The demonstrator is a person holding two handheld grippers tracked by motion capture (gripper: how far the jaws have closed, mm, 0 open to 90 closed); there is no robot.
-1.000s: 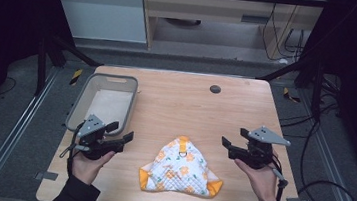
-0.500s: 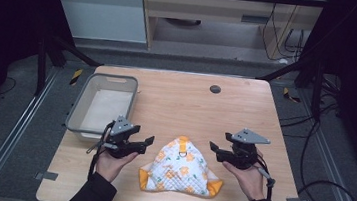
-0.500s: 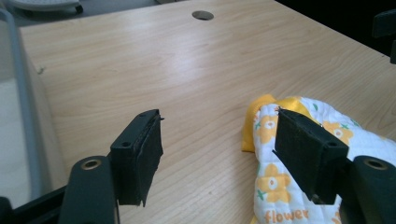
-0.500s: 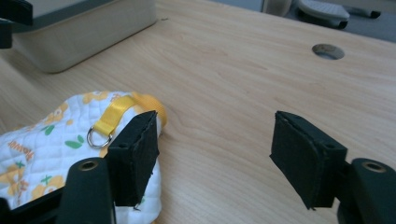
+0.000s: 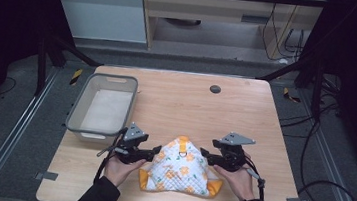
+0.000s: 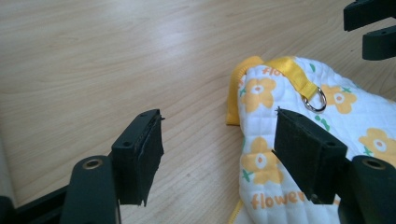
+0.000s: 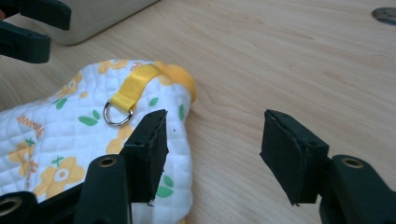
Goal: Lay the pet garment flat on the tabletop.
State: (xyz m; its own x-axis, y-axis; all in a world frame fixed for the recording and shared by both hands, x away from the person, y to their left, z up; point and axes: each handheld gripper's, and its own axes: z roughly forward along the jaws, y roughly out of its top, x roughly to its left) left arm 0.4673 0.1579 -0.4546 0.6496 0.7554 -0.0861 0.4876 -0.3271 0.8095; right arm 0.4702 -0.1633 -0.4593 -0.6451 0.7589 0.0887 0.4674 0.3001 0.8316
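We see a quilted cloth (image 5: 179, 173) with orange flowers and orange trim lying near the front edge of the wooden tabletop (image 5: 246, 107), about midway between its left and right sides. The cloth narrows to a point on its far side, where a yellow strap (image 6: 292, 74) carries a small metal ring (image 6: 317, 99).

Our left tool (image 5: 153, 153) sits at the cloth's left edge, its jaws spread wide; in the left gripper view one jaw is over bare wood and the other over the cloth's border, with nothing between them. Our right tool (image 5: 206, 154) sits at the cloth's right edge, also spread wide and holding nothing; in the right gripper view one jaw overlaps the cloth near the ring and the other is over bare wood. We cannot tell whether either tool touches the fabric.

A grey tray (image 5: 76, 118) stands at the tabletop's left edge, just behind the left hand (image 5: 118, 167). A small dark round disc (image 5: 215, 89) sits near the far edge. The middle and right of the tabletop beyond the cloth lie open as bare wood.
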